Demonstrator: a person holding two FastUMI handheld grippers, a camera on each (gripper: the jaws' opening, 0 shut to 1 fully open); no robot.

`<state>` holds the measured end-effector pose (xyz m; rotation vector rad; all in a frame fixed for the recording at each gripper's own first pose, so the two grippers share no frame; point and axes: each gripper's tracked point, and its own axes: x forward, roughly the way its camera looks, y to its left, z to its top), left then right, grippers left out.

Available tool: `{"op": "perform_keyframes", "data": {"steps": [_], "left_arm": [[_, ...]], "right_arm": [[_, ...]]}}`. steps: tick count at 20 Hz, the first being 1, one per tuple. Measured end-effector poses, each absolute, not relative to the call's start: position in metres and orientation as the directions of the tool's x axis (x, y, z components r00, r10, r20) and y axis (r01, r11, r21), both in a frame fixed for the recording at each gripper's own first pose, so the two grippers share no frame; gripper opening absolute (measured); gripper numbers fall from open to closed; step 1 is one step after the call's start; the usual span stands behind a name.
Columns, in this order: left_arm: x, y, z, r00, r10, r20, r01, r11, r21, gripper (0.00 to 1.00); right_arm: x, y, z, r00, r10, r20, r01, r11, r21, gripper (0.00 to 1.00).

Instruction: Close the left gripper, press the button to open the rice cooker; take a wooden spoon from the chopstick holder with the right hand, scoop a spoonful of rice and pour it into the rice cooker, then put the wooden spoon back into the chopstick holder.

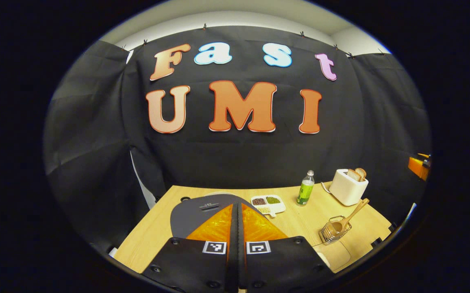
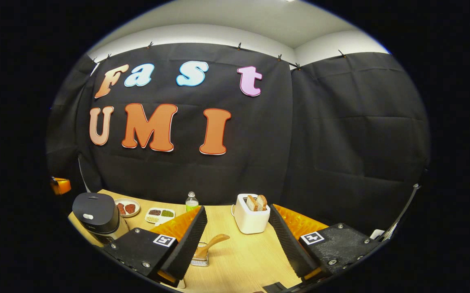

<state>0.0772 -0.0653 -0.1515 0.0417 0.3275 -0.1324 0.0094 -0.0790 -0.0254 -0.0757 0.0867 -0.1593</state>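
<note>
1. In the left gripper view, the left hand-held gripper (image 1: pixel 238 228) has its two fingers pressed together with nothing between them, their tips hanging over the closed lid of the rice cooker (image 1: pixel 202 211); whether they touch the lid I cannot tell.
2. In the right gripper view, the right hand-held gripper (image 2: pixel 237 240) is spread wide and holds nothing, above the wooden desk (image 2: pixel 243 260).
3. Between and just beyond its fingers, toward the left one, stands the wire chopstick holder (image 2: pixel 201 258) with the wooden spoon (image 2: pixel 210 244) in it, handle leaning to the right.
4. In the left gripper view the same chopstick holder (image 1: pixel 334 230) sits toward the desk's (image 1: pixel 153 240) right edge, the wooden spoon (image 1: pixel 351 215) slanting up and right out of it.
5. The rice cooker (image 2: pixel 96 215), lid shut, stands at the desk's left edge in the right gripper view.
6. Behind it lies a small round plate (image 2: pixel 127 207) with reddish contents, and beside that a divided tray (image 2: pixel 159 214) of grains.
7. Farther back stand a green-labelled bottle (image 2: pixel 191 202) and a white toaster (image 2: pixel 251 218) holding bread slices, near the wall.
</note>
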Motion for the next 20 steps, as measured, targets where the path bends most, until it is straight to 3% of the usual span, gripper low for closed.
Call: {"op": "perform_keyframes", "data": {"steps": [1, 2, 6, 18, 20], "left_arm": [[0.08, -0.068, -0.164, 0.93, -0.129, -0.345, 0.141, 0.99, 0.008, 0.04], [0.081, -0.068, -0.177, 0.92, -0.131, -0.369, 0.142, 0.99, 0.003, 0.04], [0.081, -0.064, -0.222, 0.879, -0.109, -0.463, 0.122, 0.993, -0.002, 0.04], [0.069, -0.062, -0.261, 0.818, -0.077, -0.57, 0.114, 0.993, 0.029, 0.02], [0.071, -0.061, -0.261, 0.828, -0.064, -0.557, 0.102, 0.994, 0.037, 0.07]], "right_arm": [[0.01, -0.082, -0.028, 0.982, -0.168, -0.085, 0.161, 0.983, -0.085, 1.0], [0.01, -0.086, -0.031, 0.98, -0.176, -0.094, 0.168, 0.982, -0.086, 0.96], [0.011, -0.099, -0.04, 0.972, -0.201, -0.12, 0.19, 0.977, -0.1, 0.96], [0.029, -0.118, -0.063, 0.971, -0.165, -0.173, 0.152, 0.985, -0.088, 0.95], [0.029, -0.117, -0.071, 0.971, -0.147, -0.188, 0.139, 0.989, -0.059, 0.95]]}}
